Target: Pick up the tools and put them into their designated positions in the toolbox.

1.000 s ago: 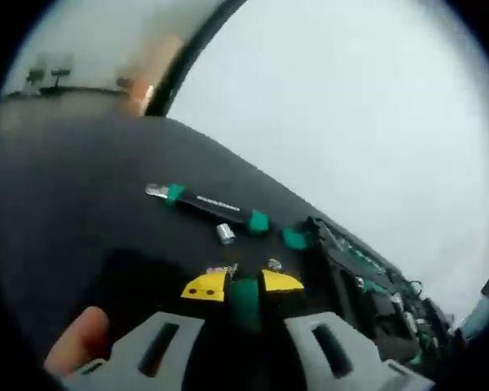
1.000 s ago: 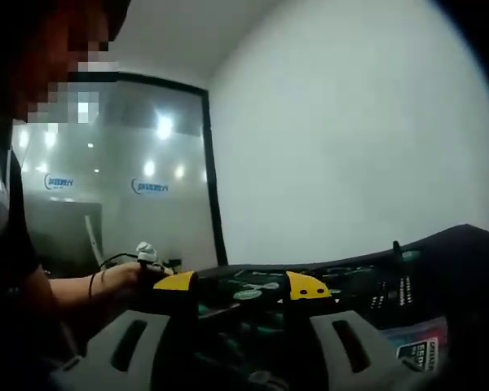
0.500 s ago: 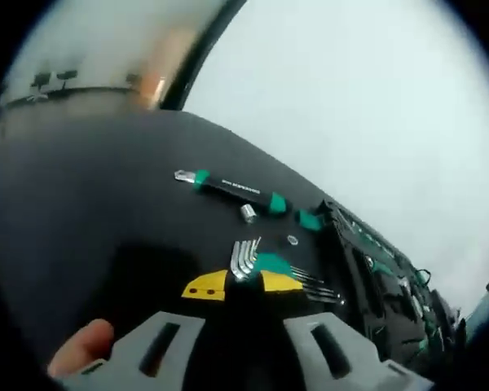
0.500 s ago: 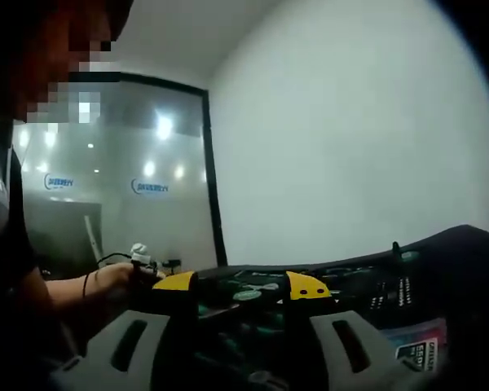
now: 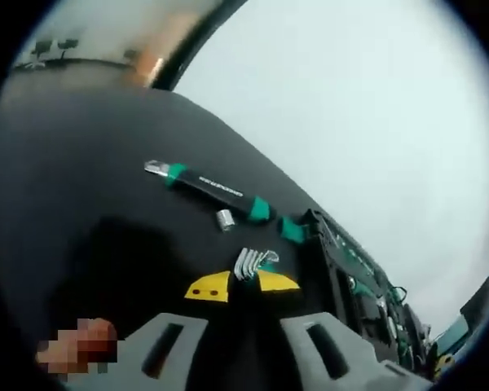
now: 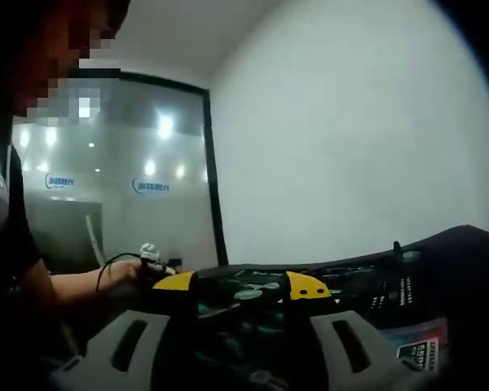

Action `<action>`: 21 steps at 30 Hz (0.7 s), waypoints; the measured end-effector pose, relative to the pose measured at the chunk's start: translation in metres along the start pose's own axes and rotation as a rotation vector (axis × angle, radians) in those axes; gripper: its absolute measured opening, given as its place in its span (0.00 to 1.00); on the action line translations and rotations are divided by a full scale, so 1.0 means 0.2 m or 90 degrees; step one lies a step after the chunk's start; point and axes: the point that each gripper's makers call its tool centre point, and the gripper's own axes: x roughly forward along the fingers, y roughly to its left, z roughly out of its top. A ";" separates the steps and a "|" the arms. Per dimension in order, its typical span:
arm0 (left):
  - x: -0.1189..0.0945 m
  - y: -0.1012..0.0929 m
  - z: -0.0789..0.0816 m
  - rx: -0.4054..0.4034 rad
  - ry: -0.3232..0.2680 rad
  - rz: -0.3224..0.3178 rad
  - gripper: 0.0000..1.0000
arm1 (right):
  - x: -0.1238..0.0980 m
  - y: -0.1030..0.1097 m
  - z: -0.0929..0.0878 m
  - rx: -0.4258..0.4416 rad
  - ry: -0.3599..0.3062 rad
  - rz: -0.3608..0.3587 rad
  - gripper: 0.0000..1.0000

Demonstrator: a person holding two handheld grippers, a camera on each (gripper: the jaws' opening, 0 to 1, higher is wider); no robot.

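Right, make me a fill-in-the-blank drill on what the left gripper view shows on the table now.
1. The long ratchet handle with green bands lies on a ____ table top.
2. The small silver socket sits between that handle and the bundle of bent silver ____ keys.
3. That bundle lies just ahead of the left tongs, whose tips are coloured ____.
4. The open toolbox with green-trimmed tools stands toward the view's ____ side.

Missing words: black; hex; yellow; right

Toolbox (image 5: 367,285) contents too small, blurred
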 end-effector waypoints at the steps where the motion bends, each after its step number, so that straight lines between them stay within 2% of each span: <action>1: 0.01 -0.02 0.00 -0.004 -0.002 -0.011 0.09 | 0.00 0.00 0.00 0.000 0.000 -0.001 0.39; 4: 0.02 -0.05 0.03 -0.027 -0.006 -0.041 0.04 | 0.00 0.00 0.00 0.000 0.001 -0.001 0.39; 5: 0.02 -0.11 0.03 -0.044 -0.006 -0.075 0.04 | 0.00 0.00 0.00 0.000 0.002 -0.001 0.39; 6: 0.03 -0.10 0.03 -0.040 0.000 -0.068 0.04 | 0.00 0.00 0.00 0.000 0.002 0.000 0.39; 8: 0.04 -0.06 -0.01 0.006 0.018 -0.029 0.05 | 0.00 0.00 -0.01 0.001 0.003 0.000 0.39; 9: 0.06 -0.05 0.00 0.006 0.025 -0.030 0.07 | 0.00 0.00 -0.01 0.001 0.004 0.000 0.39; 11: 0.06 0.02 0.01 -0.002 0.027 0.010 0.14 | 0.00 0.00 -0.01 0.001 0.003 0.001 0.39; 12: 0.07 0.00 0.01 0.003 0.023 0.001 0.14 | 0.00 0.00 -0.01 0.001 0.004 0.000 0.39; 14: 0.08 -0.03 0.05 0.090 0.005 -0.003 0.15 | 0.00 0.00 -0.01 0.001 0.003 0.001 0.39; 15: 0.06 -0.10 0.02 0.132 -0.002 0.000 0.17 | 0.00 0.00 -0.01 0.001 0.003 0.002 0.39; 16: 0.06 -0.14 0.04 0.165 -0.027 0.001 0.21 | 0.00 0.00 -0.01 0.001 0.004 0.002 0.39; 17: 0.08 -0.17 0.08 0.218 -0.046 -0.002 0.24 | 0.00 0.00 -0.01 0.001 0.003 0.002 0.39; 18: 0.11 -0.22 0.06 0.281 -0.047 -0.013 0.28 | 0.00 0.00 -0.01 0.001 0.003 0.002 0.39; 20: 0.14 -0.23 0.05 0.340 -0.045 0.018 0.36 | 0.00 0.00 -0.01 0.001 0.004 0.002 0.39; 21: 0.17 -0.20 0.05 0.375 -0.040 0.045 0.36 | 0.00 0.00 -0.01 0.000 0.004 0.001 0.39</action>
